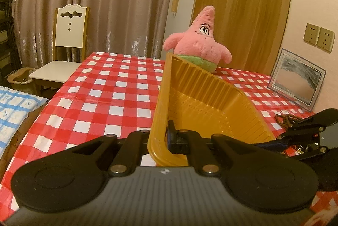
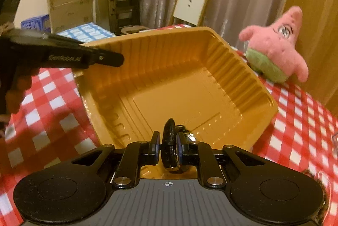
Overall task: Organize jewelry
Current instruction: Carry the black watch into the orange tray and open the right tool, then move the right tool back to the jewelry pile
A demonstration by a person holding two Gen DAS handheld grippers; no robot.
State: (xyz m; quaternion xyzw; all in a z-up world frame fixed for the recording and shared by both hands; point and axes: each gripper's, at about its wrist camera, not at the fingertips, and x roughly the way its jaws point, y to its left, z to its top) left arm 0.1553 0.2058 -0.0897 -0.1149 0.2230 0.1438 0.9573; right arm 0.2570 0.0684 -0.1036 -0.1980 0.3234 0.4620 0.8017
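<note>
Orange tray (image 2: 190, 82) tilts, its rim pinched by the left tool (image 1: 166, 141). Right tool (image 2: 168, 145) pinches a watch (image 2: 170, 141) over it. A loose grip could drop the watch onto the surface (image 2: 300, 124).

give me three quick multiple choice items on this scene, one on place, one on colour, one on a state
1. Where is the pink plush toy?
A. inside the tray
B. on the table beyond the tray
C. on the chair

2. What colour is the tray?
A. amber yellow
B. blue
C. white

3. What is the right gripper doing?
A. open, holding nothing
B. gripping the tray rim
C. shut on a black watch

Key: 1 B, it stands on the checked tablecloth past the tray; 2 A, both views show amber plastic; 3 C, the strap sits between its fingers, while the left gripper pinches the tray rim.
</note>
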